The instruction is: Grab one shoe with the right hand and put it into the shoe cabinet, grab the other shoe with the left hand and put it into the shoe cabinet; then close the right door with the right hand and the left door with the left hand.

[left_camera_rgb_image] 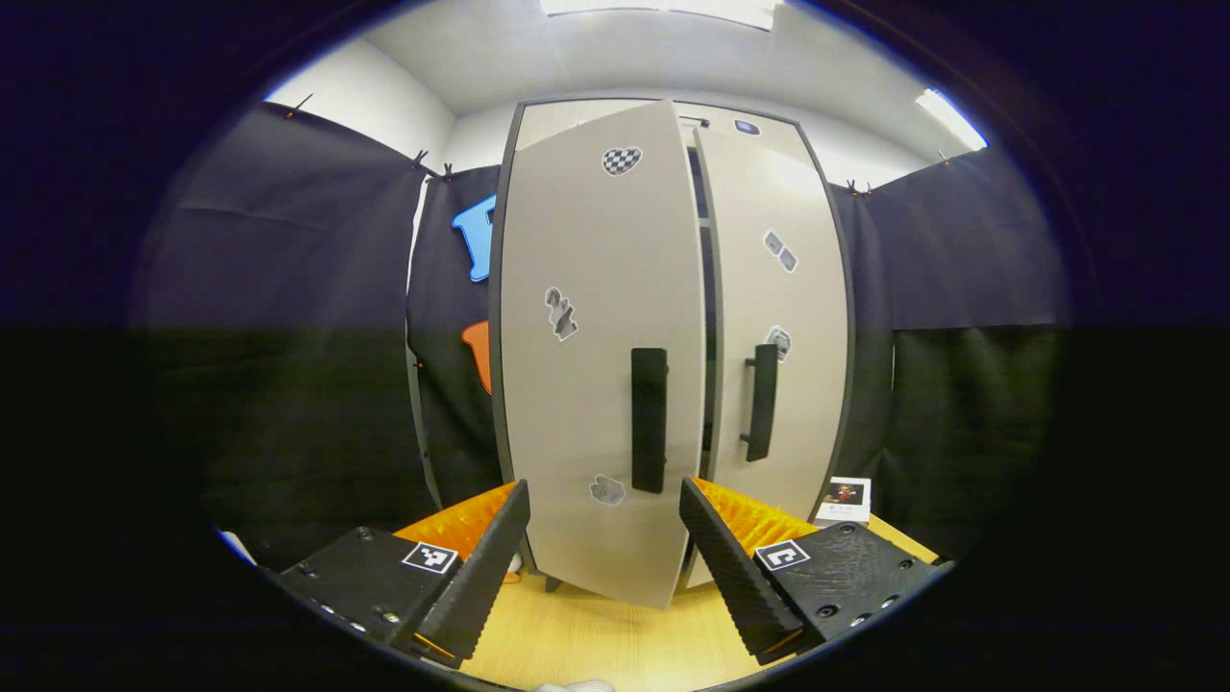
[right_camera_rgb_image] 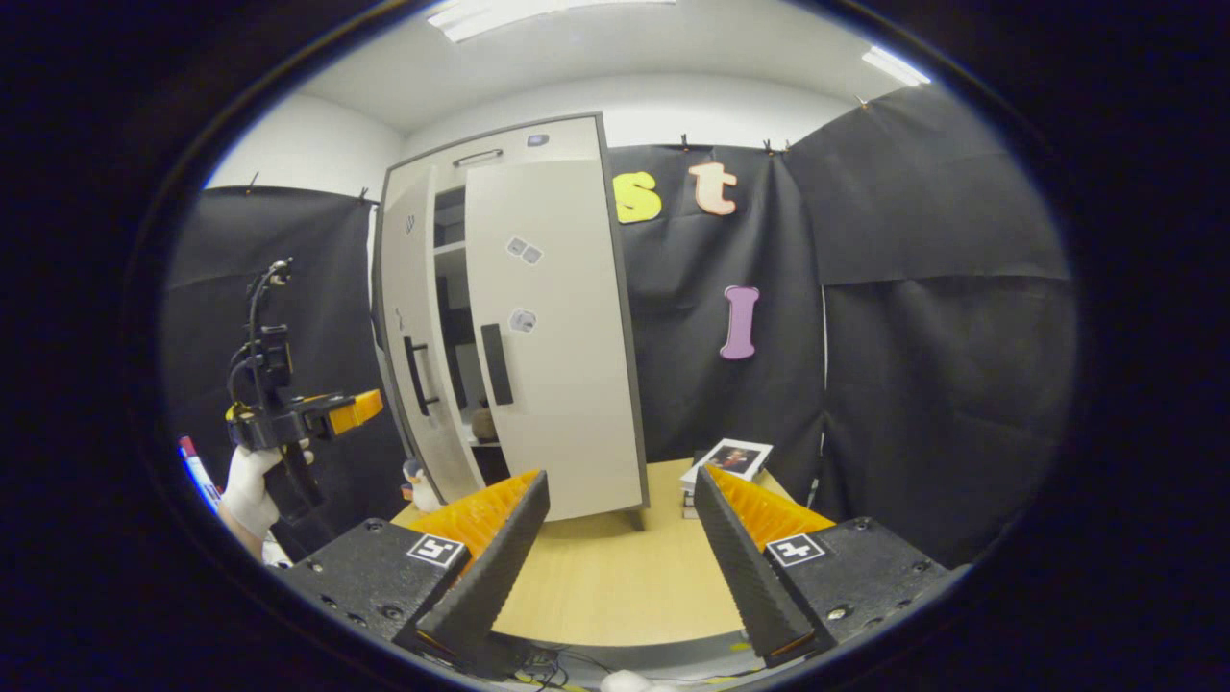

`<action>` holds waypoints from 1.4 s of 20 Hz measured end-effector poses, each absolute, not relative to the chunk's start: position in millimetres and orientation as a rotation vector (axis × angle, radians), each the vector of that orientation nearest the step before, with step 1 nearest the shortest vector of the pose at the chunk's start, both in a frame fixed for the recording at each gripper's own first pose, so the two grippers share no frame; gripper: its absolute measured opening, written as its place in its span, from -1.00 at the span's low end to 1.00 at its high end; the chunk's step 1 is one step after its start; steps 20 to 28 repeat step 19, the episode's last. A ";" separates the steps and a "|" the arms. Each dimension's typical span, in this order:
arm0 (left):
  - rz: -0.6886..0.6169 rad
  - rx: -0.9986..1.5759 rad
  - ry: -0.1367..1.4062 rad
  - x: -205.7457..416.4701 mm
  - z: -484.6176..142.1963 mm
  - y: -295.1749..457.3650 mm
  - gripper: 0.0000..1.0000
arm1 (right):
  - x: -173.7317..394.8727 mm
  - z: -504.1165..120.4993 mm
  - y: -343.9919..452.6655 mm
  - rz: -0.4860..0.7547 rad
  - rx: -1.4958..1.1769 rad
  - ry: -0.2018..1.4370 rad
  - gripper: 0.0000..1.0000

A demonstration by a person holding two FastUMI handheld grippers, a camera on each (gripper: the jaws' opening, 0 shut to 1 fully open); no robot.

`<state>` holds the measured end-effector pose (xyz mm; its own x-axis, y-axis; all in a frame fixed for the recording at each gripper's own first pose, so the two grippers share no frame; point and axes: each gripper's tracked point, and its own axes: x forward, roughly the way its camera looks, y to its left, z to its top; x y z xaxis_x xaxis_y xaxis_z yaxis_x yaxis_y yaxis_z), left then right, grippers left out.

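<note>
Cabinet (left_camera_rgb_image: pixel 769 288) upright, left door (left_camera_rgb_image: pixel 596 365) ajar

The doors (left_camera_rgb_image: pixel 605 346) cover most of the cabinet's (right_camera_rgb_image: pixel 509 317) inside; through the gap, a small brown thing (right_camera_rgb_image: pixel 483 423) on a shelf is too small to identify. The stickers (left_camera_rgb_image: pixel 561 313) on the doors are too small to make out.

A light wooden desk (right_camera_rgb_image: pixel 615 577) carries the shoe cabinet (right_camera_rgb_image: pixel 562 384) toward its far left. A short stack of books (right_camera_rgb_image: pixel 727 461) lies near the far right edge, and a small penguin figure (right_camera_rgb_image: pixel 416 485) stands at the left edge.
</note>
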<state>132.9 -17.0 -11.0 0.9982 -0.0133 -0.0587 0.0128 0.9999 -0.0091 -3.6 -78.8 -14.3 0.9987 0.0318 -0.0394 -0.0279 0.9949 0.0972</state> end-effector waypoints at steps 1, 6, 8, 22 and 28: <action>-0.011 -0.002 0.064 114.8 -10.1 -22.3 0.92 | -6.4 -11.7 -81.7 0.047 0.094 0.032 0.98; 0.026 0.027 0.076 31.4 -12.2 -52.6 0.92 | -16.5 -12.1 -96.6 0.114 0.054 0.010 0.98; 0.032 0.028 0.094 0.3 -19.7 -63.7 0.92 | -18.8 -18.7 -97.6 0.135 0.054 0.016 0.98; 0.024 -0.013 0.133 -80.2 -32.8 -24.5 0.92 | -51.2 -13.5 -84.6 0.029 0.037 -0.018 0.97; 0.024 -0.013 0.133 -80.2 -32.8 -24.5 0.92 | -51.2 -13.5 -84.6 0.029 0.037 -0.018 0.97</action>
